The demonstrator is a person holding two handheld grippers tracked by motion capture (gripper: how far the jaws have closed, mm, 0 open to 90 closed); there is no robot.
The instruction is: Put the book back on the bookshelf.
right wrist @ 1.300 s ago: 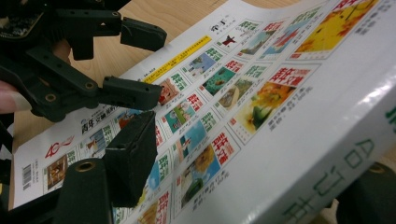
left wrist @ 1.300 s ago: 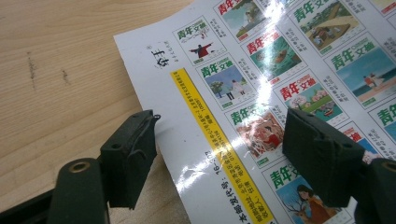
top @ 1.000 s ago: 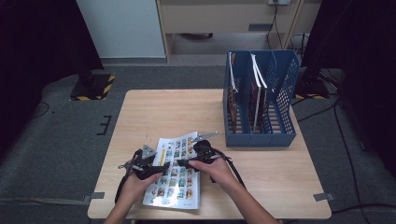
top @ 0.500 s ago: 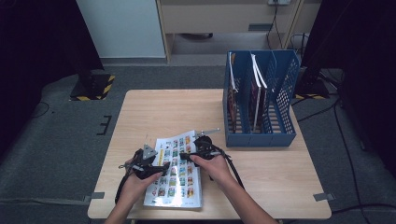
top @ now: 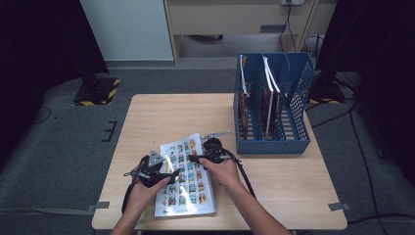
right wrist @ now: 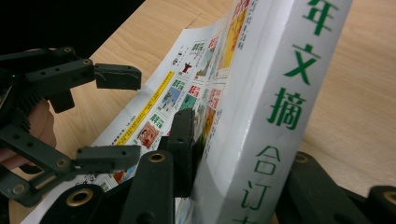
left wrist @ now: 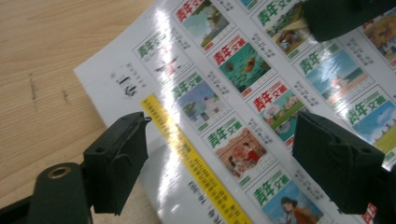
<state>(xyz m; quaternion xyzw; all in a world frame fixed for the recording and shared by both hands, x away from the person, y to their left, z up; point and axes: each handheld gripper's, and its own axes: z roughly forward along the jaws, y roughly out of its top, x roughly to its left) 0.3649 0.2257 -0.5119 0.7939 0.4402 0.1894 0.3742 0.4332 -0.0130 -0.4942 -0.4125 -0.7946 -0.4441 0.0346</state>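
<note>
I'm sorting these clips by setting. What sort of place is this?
Probably an office or lab recording corner: a wooden table on grey carpet, a blue file rack holding magazines, and cabinets behind.

Books on the table: one, a thick book [top: 186, 178] with many small pictures on its cover.
Grippers: two, a left gripper [top: 169, 172] and a right gripper [top: 192, 158].
Blue racks: one blue rack [top: 272, 145].
Tables: one wooden table [top: 166, 117].

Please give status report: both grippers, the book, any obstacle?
Right hand-held gripper just closed on book spine. Left hand-held gripper open over cover. Nothing blocking.
</note>
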